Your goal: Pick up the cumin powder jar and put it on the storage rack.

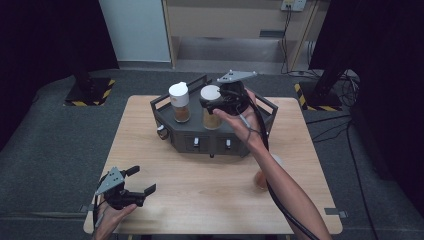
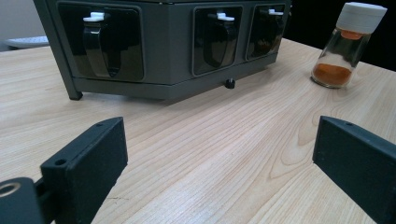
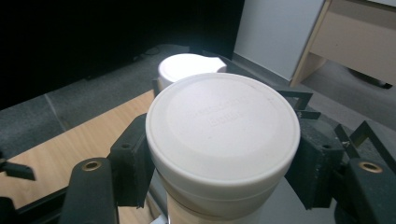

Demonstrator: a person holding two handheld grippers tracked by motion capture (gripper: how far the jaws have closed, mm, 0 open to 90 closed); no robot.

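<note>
Wooden table (image 1: 200, 185): one pale, straight-grained rectangular top is carrying the rack and the loose jar.
Spice jars: three are showing, each clear glass with a round white cap and orange-brown powder inside.
Held spice jar (image 1: 212, 107): the right gripper is clamping it by its smooth, flat-topped plastic cap (image 3: 222, 130), over the top of the rack beside the second jar.
Second spice jar (image 1: 180, 102): it is standing upright on the rack's left part, its cap domed with a flat side.
Loose spice jar (image 2: 348, 44): it is standing on the table in front of the rack to the right, partly hidden by the person's forearm in the high view, its ribbed cap tilted in the left gripper view.
Spice rack (image 1: 212, 140): one dark grey, matte, angular body with a thin rail round its top is sitting at the table's far middle.
Dispenser windows: three glossy black recesses are facing forward, each with a small white tab.
Right gripper (image 1: 216, 102): its black jaws are pressing both sides of the cap.
Left gripper (image 1: 142, 181): it is resting low at the table's near left corner, its blocky jaws standing wide apart with bare wood between them.
</note>
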